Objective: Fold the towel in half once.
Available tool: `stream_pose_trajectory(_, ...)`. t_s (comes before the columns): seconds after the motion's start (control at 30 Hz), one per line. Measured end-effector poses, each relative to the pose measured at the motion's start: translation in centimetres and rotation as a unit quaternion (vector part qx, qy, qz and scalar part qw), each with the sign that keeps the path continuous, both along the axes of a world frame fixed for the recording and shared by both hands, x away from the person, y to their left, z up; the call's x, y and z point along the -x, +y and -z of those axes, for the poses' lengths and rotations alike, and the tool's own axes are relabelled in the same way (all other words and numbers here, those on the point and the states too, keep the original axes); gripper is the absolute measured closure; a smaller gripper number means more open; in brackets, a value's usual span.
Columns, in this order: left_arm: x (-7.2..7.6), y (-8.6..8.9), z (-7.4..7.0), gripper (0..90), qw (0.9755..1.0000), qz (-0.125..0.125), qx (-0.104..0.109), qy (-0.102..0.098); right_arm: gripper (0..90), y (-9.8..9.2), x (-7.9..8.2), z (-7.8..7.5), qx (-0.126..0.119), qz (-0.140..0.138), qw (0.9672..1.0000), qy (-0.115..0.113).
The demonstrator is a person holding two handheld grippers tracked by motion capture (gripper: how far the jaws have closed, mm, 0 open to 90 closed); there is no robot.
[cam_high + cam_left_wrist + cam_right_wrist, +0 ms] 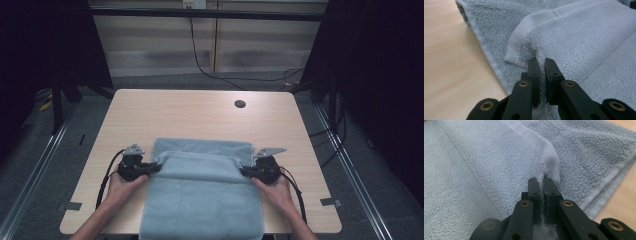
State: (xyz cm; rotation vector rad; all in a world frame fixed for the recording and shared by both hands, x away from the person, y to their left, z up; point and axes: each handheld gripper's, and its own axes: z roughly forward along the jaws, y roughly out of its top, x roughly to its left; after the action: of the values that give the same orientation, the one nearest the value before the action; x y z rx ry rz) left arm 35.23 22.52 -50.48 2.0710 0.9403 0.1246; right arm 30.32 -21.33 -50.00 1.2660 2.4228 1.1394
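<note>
Towel point(200, 200) lies on table point(200, 112), probably overhanging its near edge.

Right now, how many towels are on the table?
1. A single blue towel lies on the near half of the table, folded over, with the left gripper and right gripper each pinching a corner. Anything beneath it would be hidden.

A light wooden table point(200, 112) with a round cable hole point(240, 104) stands on grey carpet floor point(30, 165). Behind it are pale wall panels point(160, 40), dark curtains point(385, 75) at both sides, and black cables point(210, 70).
</note>
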Motion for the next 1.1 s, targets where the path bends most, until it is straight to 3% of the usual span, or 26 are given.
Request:
stream_pose_trajectory(0.13,-2.1,0.0,0.1,84.5,0.9996,-0.026,-0.006,-0.014,86.4,0.4,-2.9,0.1,-0.001,0.008,1.0000,0.001)
stream_pose_trajectory(0.23,-2.9,-0.2,0.0,84.5,0.9993,-0.033,-0.013,-0.010,86.5,0.6,-5.2,0.2,-0.001,0.017,0.9999,-0.001)
stream_pose_trajectory(0.27,-3.6,-0.6,0.0,84.6,0.9987,-0.040,-0.024,-0.022,86.5,0.7,-5.9,0.2,-0.002,0.020,0.9998,0.003)
stream_pose_trajectory(0.37,-4.6,-0.4,0.2,84.6,0.9986,-0.048,-0.012,-0.019,86.6,0.7,-8.0,0.2,-0.001,0.030,0.9996,0.003)
stream_pose_trajectory(0.47,-5.7,-0.5,0.2,84.6,0.9982,-0.056,-0.015,-0.017,86.6,0.6,-9.3,0.4,-0.012,0.036,0.9993,0.003)
stream_pose_trajectory(0.57,-6.8,-0.7,0.2,84.7,0.9978,-0.055,-0.023,-0.027,86.6,0.8,-10.2,0.4,-0.009,0.047,0.9989,0.001)
stream_pose_trajectory(0.67,-8.3,-0.7,0.3,84.7,0.9979,-0.060,-0.014,-0.017,86.5,1.0,-10.7,0.3,0.001,0.058,0.9983,0.003)
stream_pose_trajectory(0.9,-10.7,-1.4,0.1,84.7,0.9962,-0.084,-0.021,-0.006,86.7,1.2,-11.7,0.2,0.007,0.077,0.9970,0.002)
stream_pose_trajectory(1.0,-11.1,-1.7,0.3,84.7,0.9957,-0.092,-0.004,-0.002,86.7,1.2,-11.6,0.1,0.019,0.076,0.9969,-0.005)
stream_pose_trajectory(1.1,-11.3,-1.6,0.4,84.8,0.9960,-0.089,0.007,0.002,86.9,0.5,-11.9,0.3,0.005,0.087,0.9962,-0.001)
